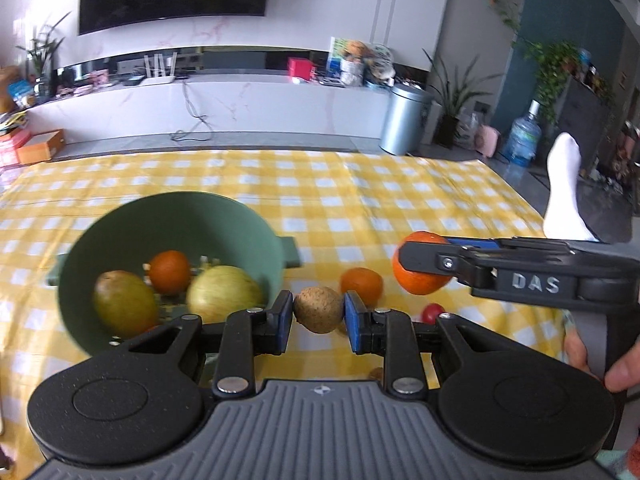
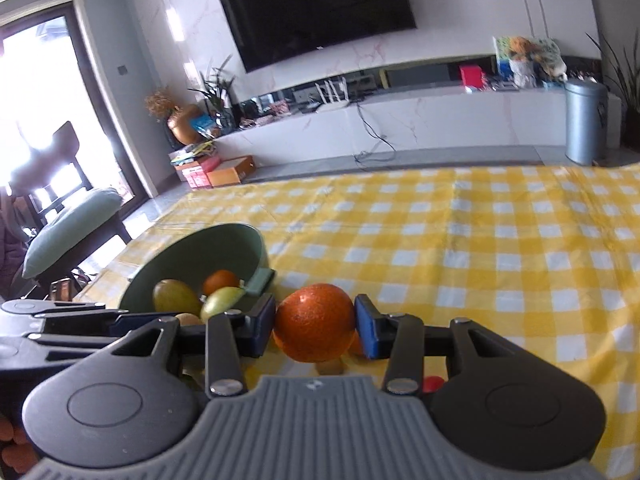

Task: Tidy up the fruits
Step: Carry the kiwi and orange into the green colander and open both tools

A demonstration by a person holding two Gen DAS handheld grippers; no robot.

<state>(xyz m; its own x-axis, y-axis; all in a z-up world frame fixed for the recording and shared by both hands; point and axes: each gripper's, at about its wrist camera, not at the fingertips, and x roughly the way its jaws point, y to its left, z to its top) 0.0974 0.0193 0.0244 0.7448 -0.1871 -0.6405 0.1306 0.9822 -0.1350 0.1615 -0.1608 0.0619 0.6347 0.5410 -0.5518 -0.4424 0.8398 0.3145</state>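
Note:
My left gripper (image 1: 319, 313) is shut on a small brown kiwi (image 1: 319, 309) and holds it just right of the green bowl (image 1: 120, 220). The bowl holds a pear (image 1: 124, 304), a tangerine (image 1: 169, 272) and a pale green apple (image 1: 224, 294). My right gripper (image 2: 315, 326) is shut on a large orange (image 2: 314, 322), held above the cloth; it also shows in the left wrist view (image 1: 420, 268). A small orange (image 1: 361, 285) and a red cherry tomato (image 1: 433, 313) lie on the cloth between the grippers. The bowl (image 2: 216, 248) shows left in the right wrist view.
The table has a yellow checked cloth (image 1: 360, 200). Beyond it are a TV cabinet (image 1: 240, 100), a metal bin (image 1: 404, 118) and a water jug (image 1: 522, 136). A chair with a cushion (image 2: 72, 220) stands off the table's left side.

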